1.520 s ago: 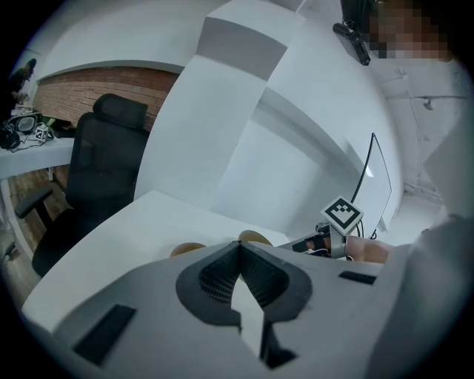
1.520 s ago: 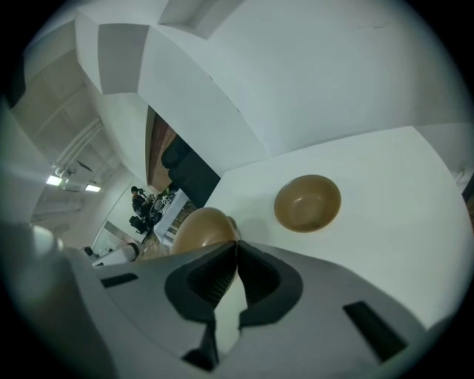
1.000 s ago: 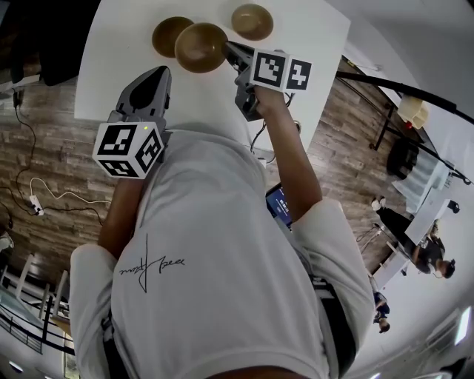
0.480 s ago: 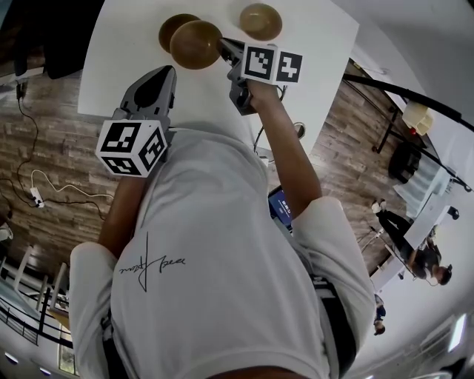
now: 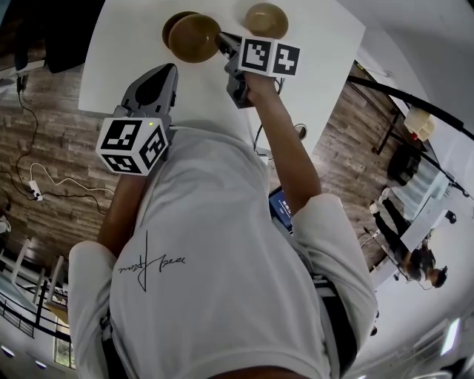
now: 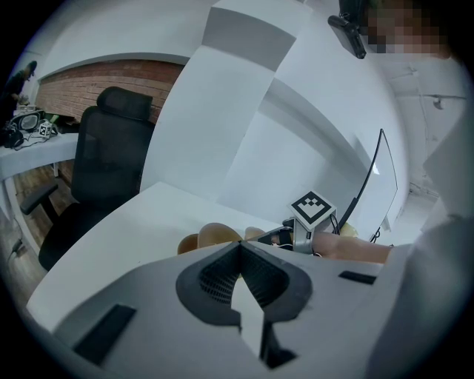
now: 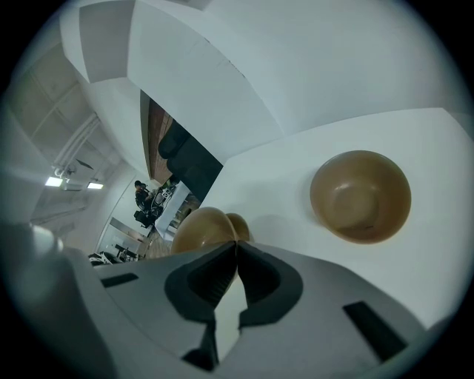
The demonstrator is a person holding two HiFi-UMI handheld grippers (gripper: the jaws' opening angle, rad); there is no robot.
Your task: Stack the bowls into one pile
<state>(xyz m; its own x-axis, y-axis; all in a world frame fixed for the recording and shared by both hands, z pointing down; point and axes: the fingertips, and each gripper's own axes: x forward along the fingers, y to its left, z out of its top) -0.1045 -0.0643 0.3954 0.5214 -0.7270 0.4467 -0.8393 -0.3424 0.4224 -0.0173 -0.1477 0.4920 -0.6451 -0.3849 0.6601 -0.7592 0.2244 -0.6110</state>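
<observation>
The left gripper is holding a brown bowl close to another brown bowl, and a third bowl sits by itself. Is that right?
No: the right gripper holds the round brown wooden-looking bowl by its rim, as the head view shows. The left gripper is shut on nothing. The rest holds: a second brown bowl is close by, and a third brown bowl sits alone.

1. The white table (image 5: 118, 59) is smooth and matt.
2. Over its far edge, the held round brown bowl (image 5: 194, 37) and, resting on the table, the lone brown bowl (image 7: 361, 195) are smooth with a faint satin sheen. Whether they are wood or plastic cannot be told.
3. The grey left gripper (image 6: 238, 244) and right gripper (image 7: 235, 243) are matt plastic with dark ribbed pads (image 6: 218, 277).
4. Beside the table, the wood-plank floor (image 5: 44, 148) looks grainy.
</observation>
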